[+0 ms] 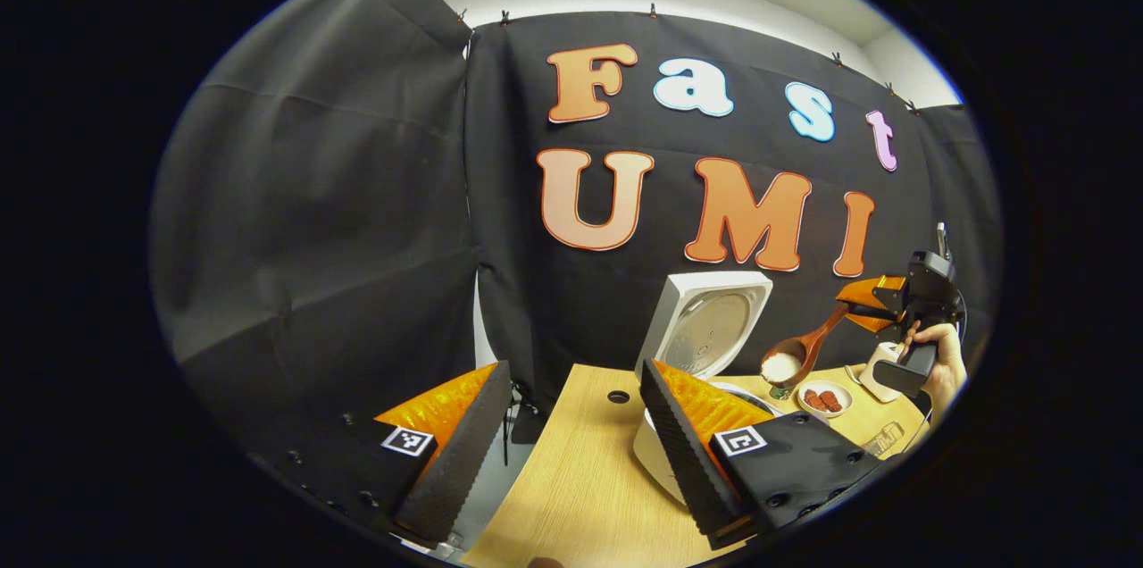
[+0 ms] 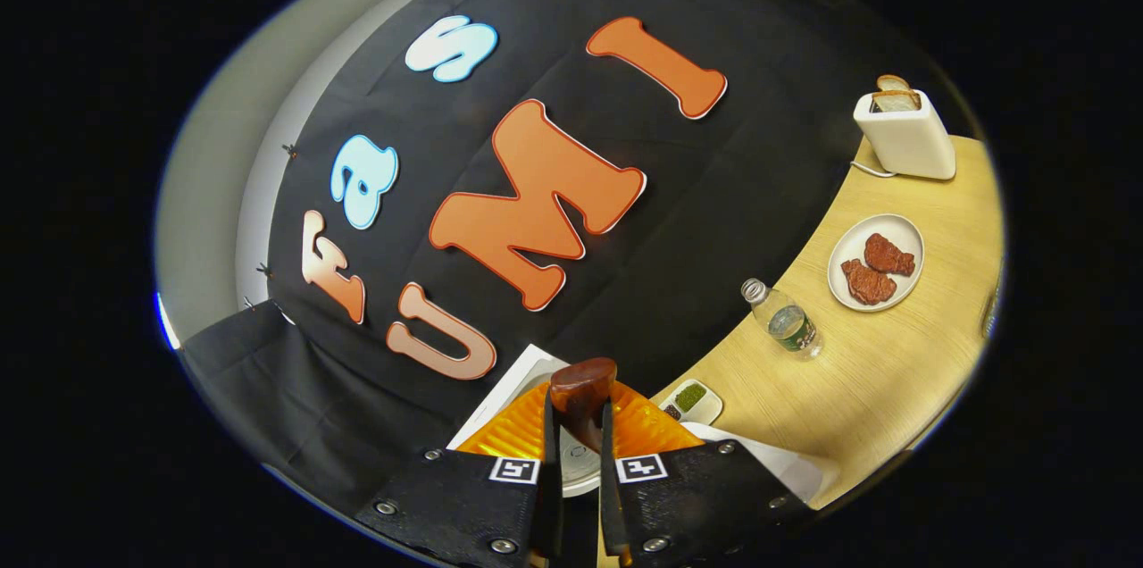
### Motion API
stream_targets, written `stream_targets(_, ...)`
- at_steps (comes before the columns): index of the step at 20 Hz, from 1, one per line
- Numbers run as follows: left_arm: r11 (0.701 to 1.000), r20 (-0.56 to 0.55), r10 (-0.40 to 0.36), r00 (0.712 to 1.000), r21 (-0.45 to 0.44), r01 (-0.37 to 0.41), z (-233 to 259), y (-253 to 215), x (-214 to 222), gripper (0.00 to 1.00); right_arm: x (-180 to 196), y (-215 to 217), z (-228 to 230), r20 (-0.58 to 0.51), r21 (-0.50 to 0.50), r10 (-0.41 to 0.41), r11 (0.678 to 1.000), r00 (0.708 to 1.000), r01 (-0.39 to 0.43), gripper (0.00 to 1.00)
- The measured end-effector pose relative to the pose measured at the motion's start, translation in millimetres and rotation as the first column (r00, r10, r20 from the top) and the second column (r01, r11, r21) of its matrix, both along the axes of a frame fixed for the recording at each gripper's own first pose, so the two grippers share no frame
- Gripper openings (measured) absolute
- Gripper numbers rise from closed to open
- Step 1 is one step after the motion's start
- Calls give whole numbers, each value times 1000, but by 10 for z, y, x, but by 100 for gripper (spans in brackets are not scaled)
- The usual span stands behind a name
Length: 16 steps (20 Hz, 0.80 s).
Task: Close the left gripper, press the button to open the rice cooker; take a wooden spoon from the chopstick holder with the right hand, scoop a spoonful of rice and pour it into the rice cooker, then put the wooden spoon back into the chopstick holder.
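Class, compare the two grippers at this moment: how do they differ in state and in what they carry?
The left gripper is open and empty; the right gripper is shut on the wooden spoon, which holds rice. The left gripper hangs over the table's near end; the right gripper is raised, near the open rice cooker. Both are hand-held tools.

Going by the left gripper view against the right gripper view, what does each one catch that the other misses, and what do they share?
Left gripper view: the left gripper open above the table, the spoon's bowl full of rice, and a hand holding the right gripper.

Right gripper view: the water bottle standing upright, a small dish with green contents, and the right gripper shut on the wooden spoon handle.

Shared: the open rice cooker, the toaster, the plate of brown food and the wooden table.
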<state>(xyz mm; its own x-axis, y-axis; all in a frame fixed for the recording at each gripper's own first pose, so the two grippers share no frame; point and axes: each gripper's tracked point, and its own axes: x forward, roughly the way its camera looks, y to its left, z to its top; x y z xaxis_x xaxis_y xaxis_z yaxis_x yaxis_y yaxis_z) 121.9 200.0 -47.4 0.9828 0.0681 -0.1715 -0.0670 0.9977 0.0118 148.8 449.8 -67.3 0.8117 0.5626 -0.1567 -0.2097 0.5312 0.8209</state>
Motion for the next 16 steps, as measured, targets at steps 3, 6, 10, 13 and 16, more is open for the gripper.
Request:
stream_targets(3, 1000, -8, 2, 1000, -1, -2, -22, -10, 16, 97, 30, 15, 12, 17, -20, 0, 1000, 1000, 0, 17)
stream_targets(6, 1000, -9, 8, 1000, 3, -8, -29, 0, 33, 97, 70, 63, 22, 32, -31, 1, 1000, 999, 0, 17)
stream_targets(10, 1000, -21, 17, 1000, 4, -17, -64, 17, 47, 99, 109, 124, 4, 54, -72, 11, 997, 998, -7, 17)
stream_targets(13, 1000, -25, 22, 999, 13, -22, -70, 19, 68, 97, 121, 190, -17, 85, -121, 31, 992, 996, -21, 17)
stream_targets(16, 1000, -26, 20, 999, 13, -20, -54, 3, 74, 97, 112, 282, -40, 99, -152, 56, 987, 993, -40, 17)
